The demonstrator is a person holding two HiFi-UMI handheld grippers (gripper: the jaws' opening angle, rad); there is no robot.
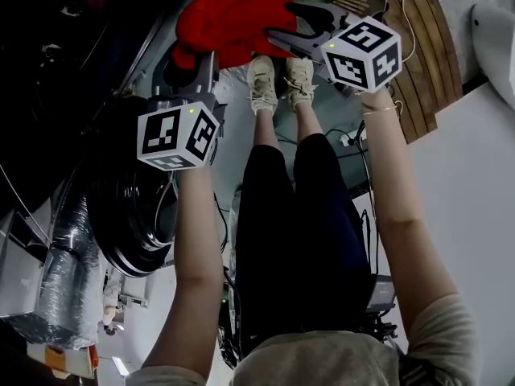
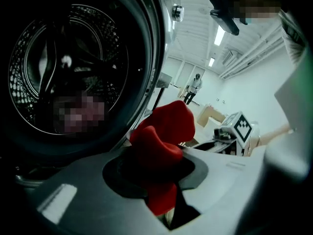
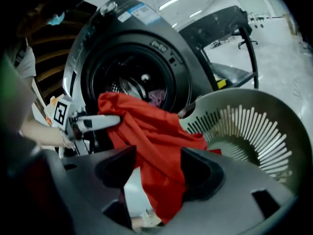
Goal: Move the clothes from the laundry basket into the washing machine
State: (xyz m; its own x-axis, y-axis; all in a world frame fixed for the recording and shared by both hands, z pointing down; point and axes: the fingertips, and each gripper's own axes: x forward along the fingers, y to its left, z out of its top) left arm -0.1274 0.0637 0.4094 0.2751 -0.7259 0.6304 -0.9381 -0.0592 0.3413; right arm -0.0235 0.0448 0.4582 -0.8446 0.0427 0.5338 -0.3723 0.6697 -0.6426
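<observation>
Left gripper (image 2: 156,169): clenched on crumpled red fabric garment (image 2: 164,131).
Right gripper (image 3: 155,173): jaws apart, garment draped between.
Behind: dark front-loading washing machine (image 3: 132,48), grey slotted plastic basket (image 3: 254,126).

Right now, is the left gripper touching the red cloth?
Touching. The left gripper view shows the left gripper with its jaws pinched on the red cloth, which bunches out from between them.

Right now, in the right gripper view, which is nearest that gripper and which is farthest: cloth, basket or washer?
1. The cloth: between the jaws.
2. The basket: right side, just behind.
3. The washer: farthest, behind both, upper left.
</observation>
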